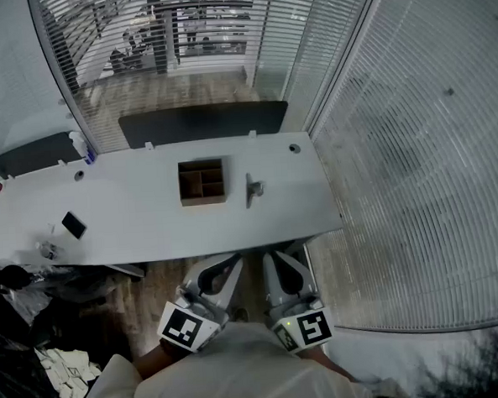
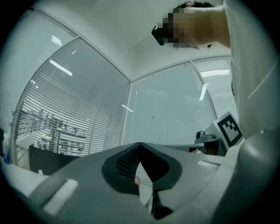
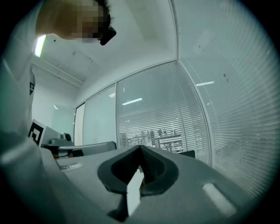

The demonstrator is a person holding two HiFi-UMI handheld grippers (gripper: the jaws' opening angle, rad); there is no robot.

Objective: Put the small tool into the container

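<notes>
White tabletop (image 1: pixel 149 217) in a glass-walled room with slatted blinds (image 1: pixel 414 142). Mid-tabletop, brown divided container (image 1: pixel 202 182) — just beside it toward the right edge, not touching, small grey implement (image 1: pixel 252 188), long axis running near edge to far edge. Left tool (image 1: pixel 229 261) and right tool (image 1: pixel 274 257) off the near edge, both pressed together, empty.

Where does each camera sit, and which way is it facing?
Head view: on the head, steeply down at table, container, tool; left gripper, right gripper, shirt show.
Left gripper view: on that gripper, facing roughly level at blinds; jaws, shirt show.
Right gripper view: on that gripper, facing blinds too; jaws, shirt show.
Shared: gripper views both see blinds and each other's cube.
</notes>
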